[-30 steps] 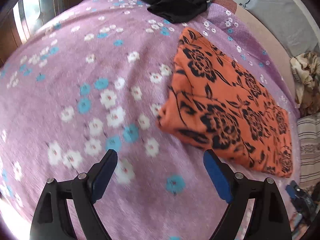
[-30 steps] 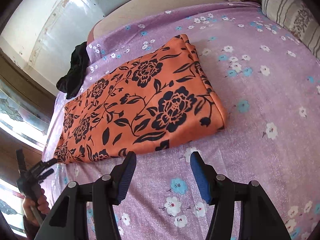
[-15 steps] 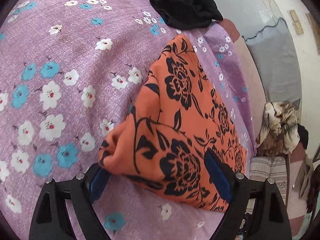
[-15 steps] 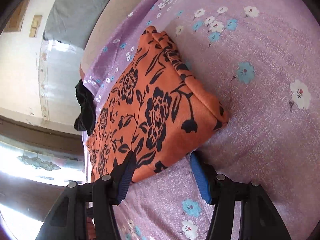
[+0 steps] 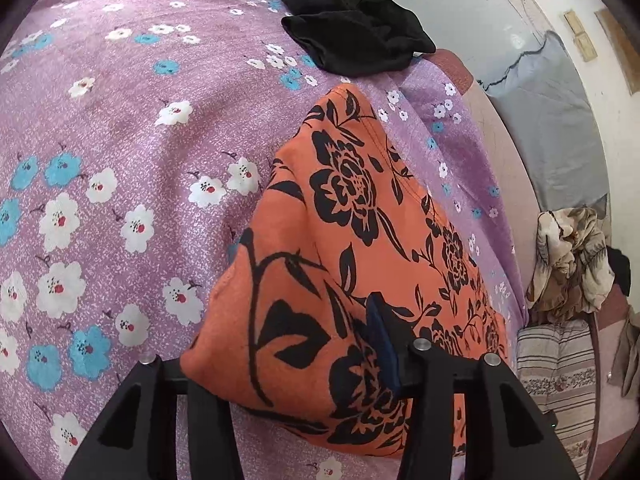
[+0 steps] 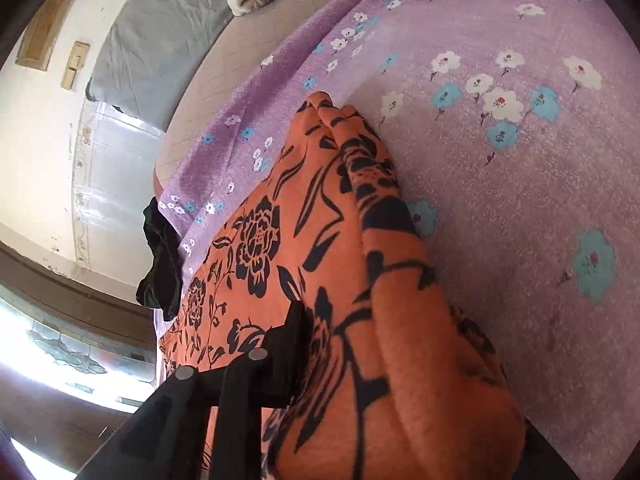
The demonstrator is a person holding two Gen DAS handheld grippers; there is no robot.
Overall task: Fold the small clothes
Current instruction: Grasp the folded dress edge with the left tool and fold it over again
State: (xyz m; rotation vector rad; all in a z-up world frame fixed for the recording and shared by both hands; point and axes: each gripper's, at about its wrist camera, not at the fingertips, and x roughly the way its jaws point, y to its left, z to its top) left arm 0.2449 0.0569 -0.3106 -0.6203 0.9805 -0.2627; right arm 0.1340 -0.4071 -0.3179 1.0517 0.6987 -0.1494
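Fabric filled the left wrist view: the orange floral garment [image 5: 360,248] lay folded on the purple flowered bedspread [image 5: 120,140], along the bed's right-hand edge, with its near corner bunched up between the fingers of the left gripper [image 5: 304,360]. The blue-padded right finger [image 5: 382,348] pressed into the top of the cloth, while the left finger was buried under the fold, so the jaws stood narrowed onto that corner and pinched it. A black garment [image 5: 356,40] sat crumpled at the far edge of the bed, apart from the orange one. A beige patterned cloth [image 5: 568,256] was heaped beyond the bed's right side, above a striped pillow [image 5: 556,364].

In the right wrist view, the same orange floral garment [image 6: 320,260] rose thick over the right gripper [image 6: 360,360]. Its left finger [image 6: 292,344] bore against the cloth; the other finger was hidden beneath the gathered corner, so the jaws were closed down on the fabric. The black garment [image 6: 160,264] hung at the bedspread's [image 6: 520,200] far left edge, close to the orange garment's far end.
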